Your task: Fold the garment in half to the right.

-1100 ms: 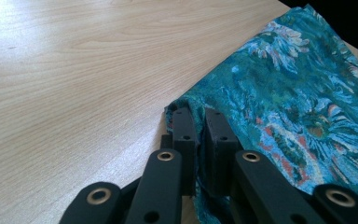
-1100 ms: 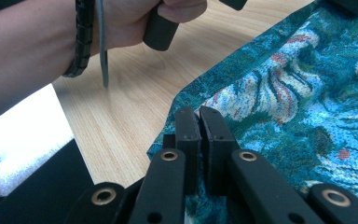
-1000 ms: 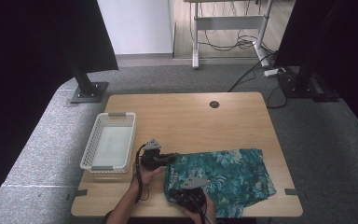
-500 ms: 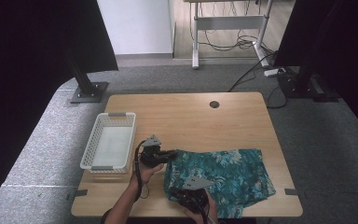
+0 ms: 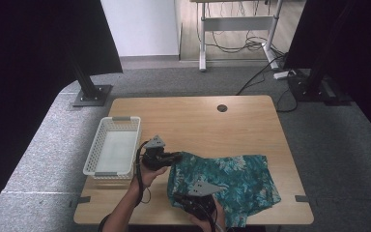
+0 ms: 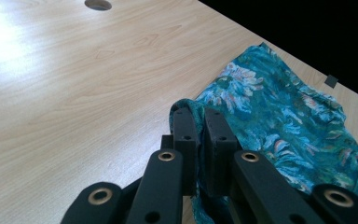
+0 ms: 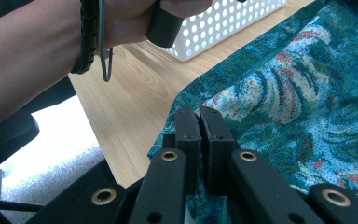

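Two grippers, left gripper (image 5: pixel 174 157) and right gripper (image 5: pixel 179 199), are pinching the teal floral cloth (image 5: pixel 236 181) along its left edge, its length running rightward away from both.

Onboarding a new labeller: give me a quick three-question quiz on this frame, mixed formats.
1. True or false: the left tool is shut on an edge of the floral cloth.
2. Which side of the cloth does the white basket sit on in the high view: A) left, B) right, C) on top of it?
3. Fill in: the right tool is shut on the cloth's ____ edge, the one closest to the person.

Key: 1 true; 2 A; 3 near.
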